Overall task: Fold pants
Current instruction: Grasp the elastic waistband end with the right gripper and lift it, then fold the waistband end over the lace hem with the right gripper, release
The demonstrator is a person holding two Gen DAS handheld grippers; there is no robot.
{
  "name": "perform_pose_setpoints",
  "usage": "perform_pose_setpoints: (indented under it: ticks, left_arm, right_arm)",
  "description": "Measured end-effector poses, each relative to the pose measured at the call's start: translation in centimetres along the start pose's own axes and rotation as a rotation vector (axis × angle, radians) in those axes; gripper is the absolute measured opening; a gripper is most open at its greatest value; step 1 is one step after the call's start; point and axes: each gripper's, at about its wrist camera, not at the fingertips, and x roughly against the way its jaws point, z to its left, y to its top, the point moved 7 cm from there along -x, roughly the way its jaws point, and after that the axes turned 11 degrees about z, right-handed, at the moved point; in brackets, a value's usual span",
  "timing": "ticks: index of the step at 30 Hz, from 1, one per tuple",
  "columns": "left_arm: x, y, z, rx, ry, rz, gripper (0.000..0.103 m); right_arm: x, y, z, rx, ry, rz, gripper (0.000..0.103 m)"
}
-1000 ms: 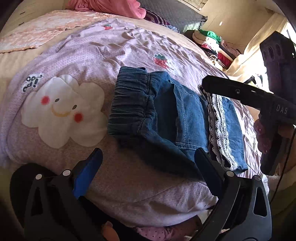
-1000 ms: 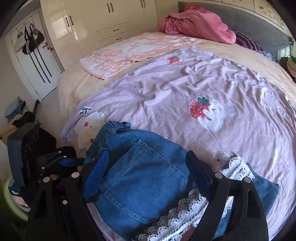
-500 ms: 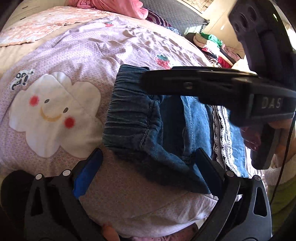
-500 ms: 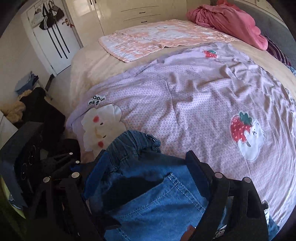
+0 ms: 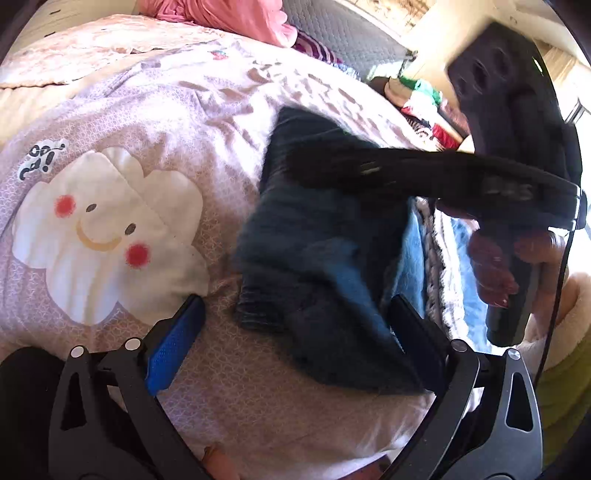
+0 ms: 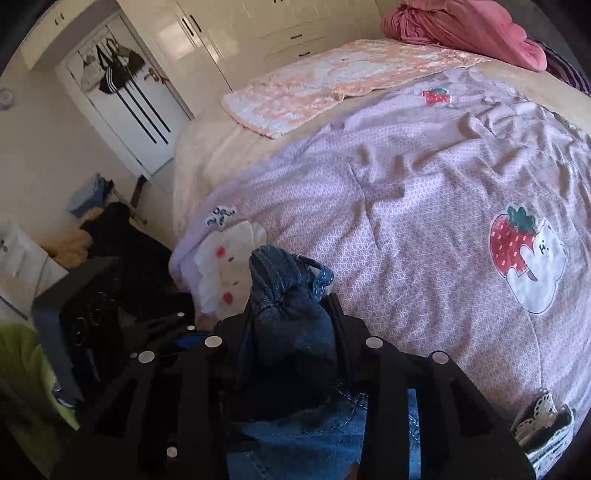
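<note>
Lilac cotton, printed with a smiling cloud (image 5: 107, 236) and a strawberry (image 6: 517, 240), covers the bed (image 6: 424, 177) that carries everything here; its broad, soft top serves as the folding surface, and a peach blanket (image 6: 332, 88) and a heap of pink cloth (image 6: 465, 29) lie at the far edge, well clear of the work. The denim pants (image 5: 321, 266) lie at the near edge of the bed, just beside the cloud print, already doubled so that the gathered waistband points toward the cloud and the lace-trimmed hems (image 6: 543, 413) lie toward the near right corner; this placement keeps the garment within reach of both tools. The right gripper (image 6: 291, 332) has its jaws just closed in upon the bunched waistband, which stands up between the pads, a hold that appears meant for lifting that end and carrying it across toward the hems for a further fold. The left gripper (image 5: 295, 325) hangs over the near edge with its jaws spread wide and nothing between them, its blue pad (image 5: 173, 350) above bare quilt, seemingly kept ready to steady or pin the denim. A hand (image 5: 517, 258) grips the right tool's handle.
</note>
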Motion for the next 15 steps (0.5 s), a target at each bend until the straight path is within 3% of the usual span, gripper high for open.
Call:
perform_pose_setpoints:
  ticks: [5, 7, 9, 12, 15]
  left_arm:
    - [0.7, 0.8, -1.7, 0.009, -0.121, -0.020, 0.092]
    - [0.7, 1.3, -2.4, 0.034, -0.202, -0.018, 0.086]
    - [0.6, 1.7, -3.2, 0.055, -0.273, -0.004, 0.068]
    - [0.5, 2.1, -5.1, 0.041, -0.319, 0.010, 0.051]
    - [0.6, 2.3, -7.3, 0.013, -0.341, 0.007, 0.043]
  right_arm:
    - [4.1, -0.9, 0.3, 0.017, 0.067, -0.098, 0.034]
    - [5.5, -1.3, 0.3, 0.026, 0.078, -0.127, 0.034]
    - [7.0, -1.8, 0.4, 0.040, 0.075, -0.156, 0.034]
    - [9.3, -2.8, -0.1, 0.039, 0.065, -0.204, 0.034]
    - [11.5, -4.2, -1.3, 0.021, 0.056, -0.241, 0.034]
